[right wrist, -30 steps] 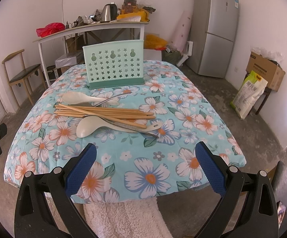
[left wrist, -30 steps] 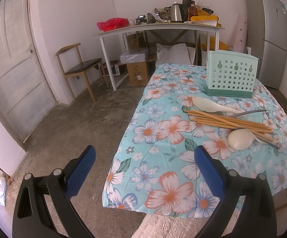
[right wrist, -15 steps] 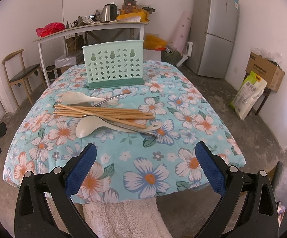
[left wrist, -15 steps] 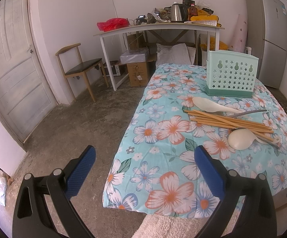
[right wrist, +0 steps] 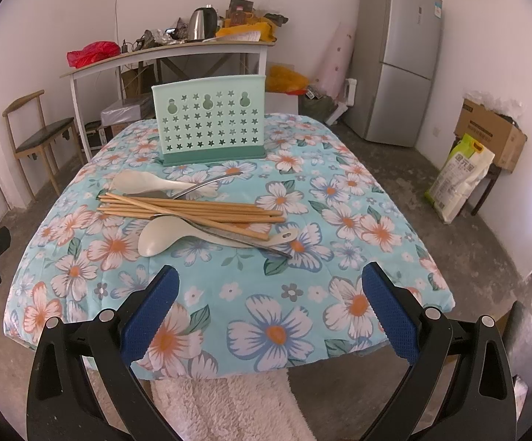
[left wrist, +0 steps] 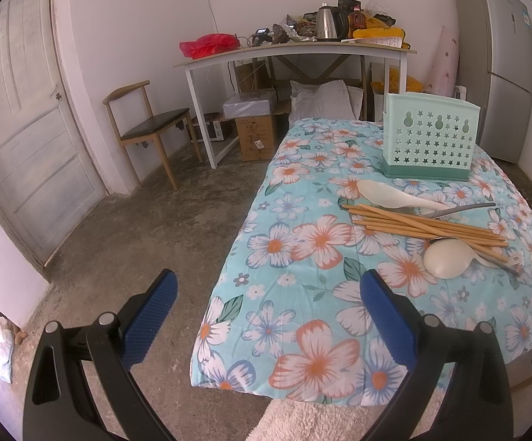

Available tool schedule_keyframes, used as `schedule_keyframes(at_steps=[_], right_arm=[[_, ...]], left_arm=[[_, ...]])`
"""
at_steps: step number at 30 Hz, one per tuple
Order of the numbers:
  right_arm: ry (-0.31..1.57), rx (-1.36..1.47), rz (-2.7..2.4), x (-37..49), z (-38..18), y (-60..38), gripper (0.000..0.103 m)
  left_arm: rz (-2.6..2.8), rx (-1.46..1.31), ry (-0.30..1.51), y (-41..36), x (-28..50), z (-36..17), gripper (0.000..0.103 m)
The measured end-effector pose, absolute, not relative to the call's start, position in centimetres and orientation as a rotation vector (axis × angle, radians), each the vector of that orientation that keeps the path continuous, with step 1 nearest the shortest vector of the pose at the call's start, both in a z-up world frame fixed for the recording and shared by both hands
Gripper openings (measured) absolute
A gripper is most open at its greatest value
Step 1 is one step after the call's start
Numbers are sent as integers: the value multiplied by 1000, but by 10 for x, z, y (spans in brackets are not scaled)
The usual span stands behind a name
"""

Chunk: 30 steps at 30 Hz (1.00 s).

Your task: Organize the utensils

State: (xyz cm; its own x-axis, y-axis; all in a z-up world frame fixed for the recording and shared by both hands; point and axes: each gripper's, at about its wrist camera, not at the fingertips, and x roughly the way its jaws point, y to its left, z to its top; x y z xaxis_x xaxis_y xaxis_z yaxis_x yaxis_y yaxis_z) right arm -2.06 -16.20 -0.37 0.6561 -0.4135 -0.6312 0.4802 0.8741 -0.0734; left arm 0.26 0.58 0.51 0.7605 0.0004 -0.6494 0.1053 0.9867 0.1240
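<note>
At centre frame, chopsticks [right wrist: 192, 209] and spoons [right wrist: 163, 239] lie before the green holder [right wrist: 209, 128]; left gripper [left wrist: 266, 316] and right gripper [right wrist: 269, 308] both gape, empty.

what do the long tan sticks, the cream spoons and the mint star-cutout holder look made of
Long tan chopsticks: likely bamboo or wood, matte, with an even straw colour. Cream spoons: probably plastic, smooth with a dull sheen. Mint star-cutout holder: moulded plastic, with clean punched holes and a darker green base.

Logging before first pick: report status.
Left tongs open, empty; right tongs open, empty, short of the pile. Chopsticks, two white spoons, metal utensils heaped before green holder. Nothing blocking.
</note>
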Motion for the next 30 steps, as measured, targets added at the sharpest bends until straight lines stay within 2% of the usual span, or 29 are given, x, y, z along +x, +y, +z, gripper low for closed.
schedule_keyframes(at_steps=[12, 30], right_arm=[[708, 110, -498, -7, -15, -171, 95], [807, 160, -485, 22, -58, -200, 95]], left_arm=[[-50, 177, 712, 7, 15, 7, 97], [-92, 274, 777, -37, 51, -29, 98]])
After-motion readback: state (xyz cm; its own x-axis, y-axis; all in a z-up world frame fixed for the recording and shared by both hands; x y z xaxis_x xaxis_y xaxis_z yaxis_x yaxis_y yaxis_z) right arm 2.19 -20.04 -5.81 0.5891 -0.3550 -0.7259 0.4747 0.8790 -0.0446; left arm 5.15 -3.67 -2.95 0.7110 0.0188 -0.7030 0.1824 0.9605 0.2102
